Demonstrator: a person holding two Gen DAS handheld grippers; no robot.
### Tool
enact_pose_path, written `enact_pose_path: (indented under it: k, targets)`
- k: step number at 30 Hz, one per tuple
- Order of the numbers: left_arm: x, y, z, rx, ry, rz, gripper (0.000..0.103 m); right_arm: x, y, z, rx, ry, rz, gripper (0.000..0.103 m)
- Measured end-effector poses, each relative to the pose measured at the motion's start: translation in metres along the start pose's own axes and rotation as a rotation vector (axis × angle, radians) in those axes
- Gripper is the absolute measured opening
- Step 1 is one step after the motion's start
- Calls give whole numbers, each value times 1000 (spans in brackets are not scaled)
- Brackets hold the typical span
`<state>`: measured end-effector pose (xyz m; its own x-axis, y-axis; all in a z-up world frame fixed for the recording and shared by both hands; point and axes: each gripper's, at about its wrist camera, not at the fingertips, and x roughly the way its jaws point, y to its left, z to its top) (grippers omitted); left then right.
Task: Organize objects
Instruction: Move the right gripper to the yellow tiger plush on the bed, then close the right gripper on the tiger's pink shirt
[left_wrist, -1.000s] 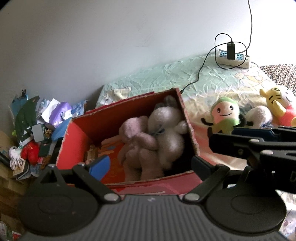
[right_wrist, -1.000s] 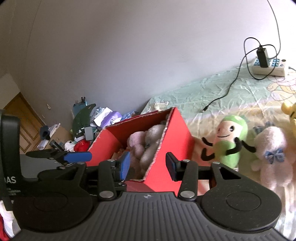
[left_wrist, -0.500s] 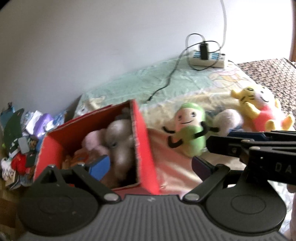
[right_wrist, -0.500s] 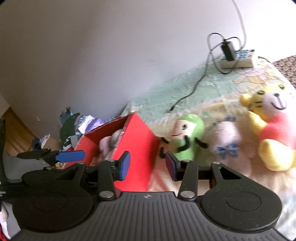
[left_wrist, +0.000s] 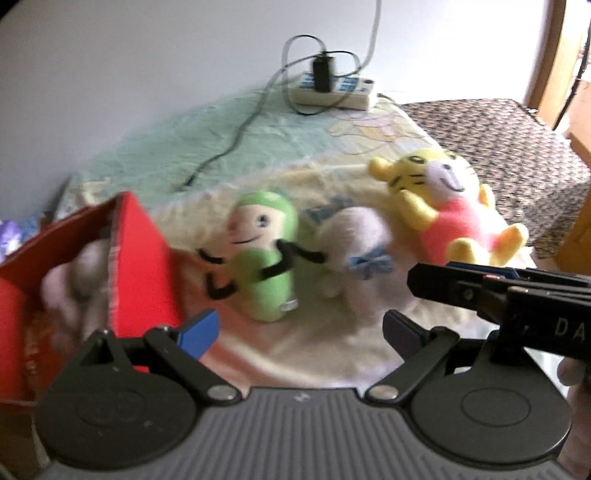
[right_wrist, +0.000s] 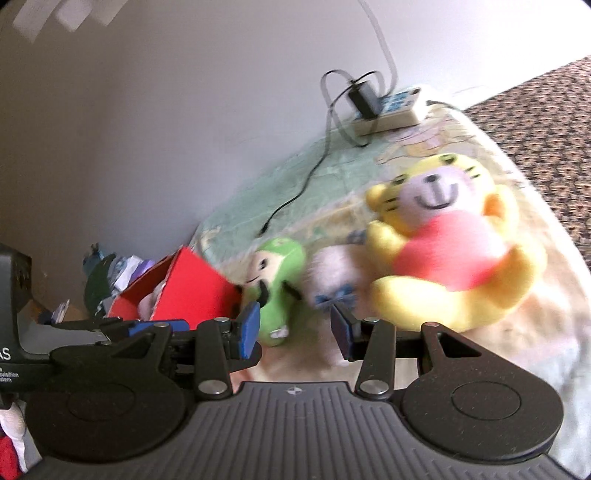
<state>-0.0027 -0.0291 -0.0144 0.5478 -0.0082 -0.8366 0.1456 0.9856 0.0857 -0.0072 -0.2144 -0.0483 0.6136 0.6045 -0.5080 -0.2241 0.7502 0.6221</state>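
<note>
Both of my tongs hang empty above a bed, with three plush toys lying just ahead of them.

My left gripper (left_wrist: 301, 328) is spread wide with nothing between its blue pads; the green plush doll (left_wrist: 264, 258) lies just beyond the gap, toward its left finger, with the white plush (left_wrist: 351, 240) touching the doll's right side. My right gripper (right_wrist: 293, 332) is parted to a narrower gap and holds nothing; the white plush sits straight ahead between its fingers, the green doll just beyond the left fingertip, the yellow tiger plush (right_wrist: 447, 240) ahead to the right. The red box (left_wrist: 140, 258), already holding pale plush toys, stands left of the doll. A power strip (left_wrist: 332, 88) lies by the wall.
</note>
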Motion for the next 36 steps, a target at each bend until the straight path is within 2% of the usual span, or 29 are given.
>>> enact_pose_path:
  k: [9,12,16,22,26,30,32,36]
  targets:
    - [16,-38,22,34,-42,-192,95,-30,-55,19,144,-107,-88,47]
    - [27,-49,28,25,-28,-248,95,-35,-70,26,178,-133,-120,48]
    - [43,-60,33,-9,-2,-326,95,-35,-90,35,217,-158,-162,58]
    - [68,-65,43,-69,52,-409,95,-15,-117,41,260,-109,-179,59]
    - [83,-67,47,-81,90,-417,96,4,-128,41,292,-56,-163,59]
    - [99,-67,50,-95,127,-432,96,25,-134,41,322,-5,-131,60]
    - [106,-66,51,-101,142,-438,96,35,-135,42,335,19,-95,65]
    - [113,-65,54,-96,144,-456,96,55,-131,43,344,57,-46,67]
